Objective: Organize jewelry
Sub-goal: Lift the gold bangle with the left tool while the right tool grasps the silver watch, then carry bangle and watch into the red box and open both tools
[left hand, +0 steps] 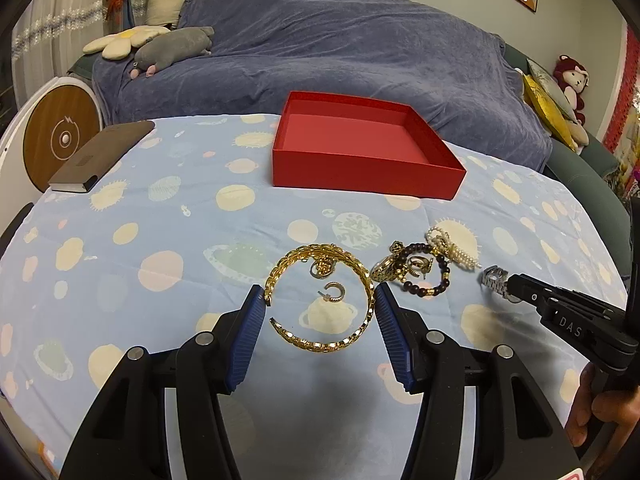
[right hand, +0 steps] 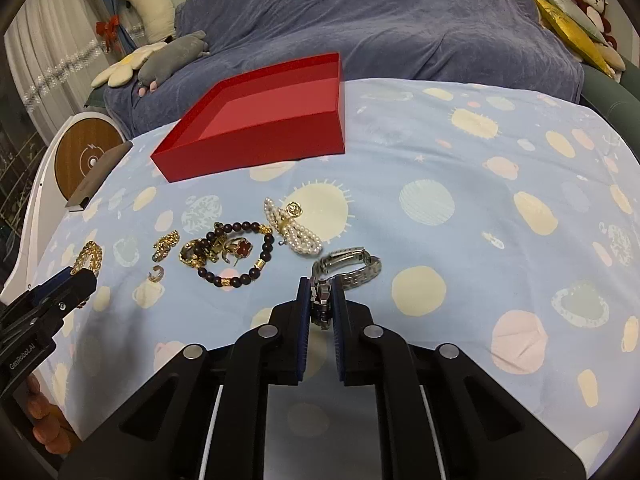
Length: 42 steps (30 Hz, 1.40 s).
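A wide gold link bracelet (left hand: 304, 251) sits between the blue pads of my left gripper (left hand: 318, 294), which touch it on both sides. Inside its ring lie a small hoop earring (left hand: 334, 292) and a gold charm (left hand: 320, 268). My right gripper (right hand: 322, 284) is shut on the case of a silver watch (right hand: 352, 268), whose band trails onto the cloth; the left wrist view shows the same grip on the watch (left hand: 494, 276). A dark beaded bracelet (right hand: 240, 280), gold brooches and a pearl piece (right hand: 296, 236) lie between the two grippers. The red box (left hand: 360, 176) stands open behind them.
The table wears a light blue spotted cloth (right hand: 460, 152). A dark notebook (left hand: 100, 156) lies at the far left corner. Behind the table is a sofa under a blue throw (left hand: 340, 40) with plush toys. A hand (left hand: 600, 408) holds the right gripper's handle.
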Tool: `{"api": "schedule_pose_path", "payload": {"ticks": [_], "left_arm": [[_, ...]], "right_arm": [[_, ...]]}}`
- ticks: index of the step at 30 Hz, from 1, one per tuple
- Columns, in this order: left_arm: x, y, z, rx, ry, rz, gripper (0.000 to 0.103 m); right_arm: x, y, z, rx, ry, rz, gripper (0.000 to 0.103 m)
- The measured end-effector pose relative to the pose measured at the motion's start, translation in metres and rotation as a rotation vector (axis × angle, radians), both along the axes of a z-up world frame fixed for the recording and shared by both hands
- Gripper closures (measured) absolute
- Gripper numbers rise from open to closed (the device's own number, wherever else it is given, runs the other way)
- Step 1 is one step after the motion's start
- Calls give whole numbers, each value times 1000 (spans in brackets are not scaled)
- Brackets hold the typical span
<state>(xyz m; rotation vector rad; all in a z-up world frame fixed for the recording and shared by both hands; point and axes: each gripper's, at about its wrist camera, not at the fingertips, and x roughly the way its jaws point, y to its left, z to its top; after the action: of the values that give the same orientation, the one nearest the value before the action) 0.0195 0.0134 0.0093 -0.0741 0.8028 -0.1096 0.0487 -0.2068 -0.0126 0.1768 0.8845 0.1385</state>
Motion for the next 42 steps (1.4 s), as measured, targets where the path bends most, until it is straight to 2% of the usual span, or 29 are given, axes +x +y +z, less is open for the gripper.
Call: {"api": "schedule_pose_path", "payload": {"ticks": [14, 22, 28, 34, 42], "left_arm": [[3, -20, 35, -51, -51, -7, 49], [10, -24, 52, -70, -71, 8, 49], [20, -21, 55, -80, -40, 10, 49], [49, -18, 72, -62, -37, -23, 49], [142, -20, 92, -32, -44, -68, 49]], "right_arm": [[-9, -3, 39, 38, -75, 10, 94], [-2, 3, 56, 35, -86, 34, 94], [7, 9, 69, 44, -85, 56, 94], [40, 16, 88, 34, -76, 89, 94], [132, 25, 110, 41, -78, 116, 94]]}}
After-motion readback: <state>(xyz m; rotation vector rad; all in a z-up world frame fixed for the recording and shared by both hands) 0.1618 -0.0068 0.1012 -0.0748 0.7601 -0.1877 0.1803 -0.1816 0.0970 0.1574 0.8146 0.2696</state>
